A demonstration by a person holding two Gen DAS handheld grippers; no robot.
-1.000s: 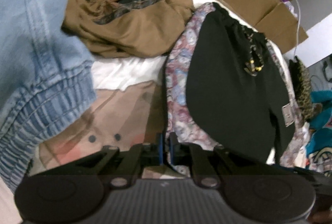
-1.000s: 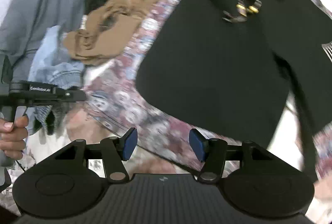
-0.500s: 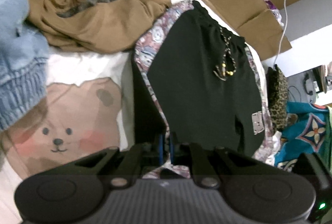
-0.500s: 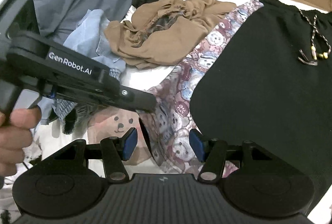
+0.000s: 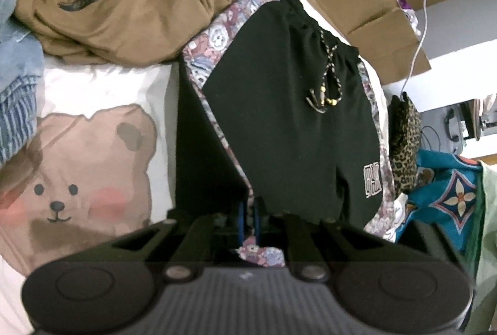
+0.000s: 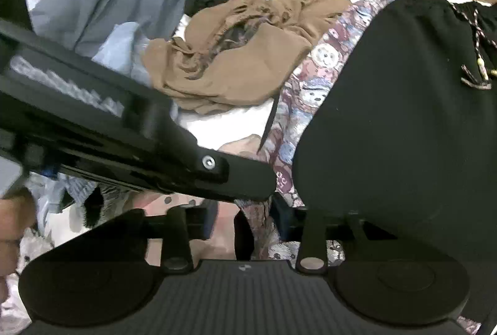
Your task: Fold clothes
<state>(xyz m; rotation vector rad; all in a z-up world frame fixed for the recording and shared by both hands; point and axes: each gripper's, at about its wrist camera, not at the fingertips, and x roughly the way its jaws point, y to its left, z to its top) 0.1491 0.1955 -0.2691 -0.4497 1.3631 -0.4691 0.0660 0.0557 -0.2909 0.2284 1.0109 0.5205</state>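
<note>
Two grippers work the same corner of cloth now, where half a second ago yours on the right hung clear of it. Starting at the left of the left wrist view, the blue denim (image 5: 15, 105) shows only as a strip at the edge; it filled more of that side before. Next comes the bear-print sheet (image 5: 77, 167), then the crumpled brown shirt (image 5: 124, 8) above it. Your left gripper (image 5: 247, 218) has its blue pads pressed together on the edge of the patterned bear-print garment (image 5: 214, 36), the same clamp as earlier, and the lifted flap with its dark underside rises from the pads higher than it did. The black shorts (image 5: 279, 123) lie spread flat on that garment, drawstring (image 5: 326, 77) on top, and their white logo reads more clearly than before. Farther right sit the leopard-print bag (image 5: 403, 142) and the teal patterned cloth (image 5: 447, 195).

In the right wrist view, your left hand (image 6: 12, 223) sits at the far left and the left gripper's black body crosses the frame, closer and larger than half a second ago. Your right gripper (image 6: 242, 221) has moved in so the garment's raised corner stands between its fingers; the jaws are narrower than before but not yet closed on the cloth.
</note>
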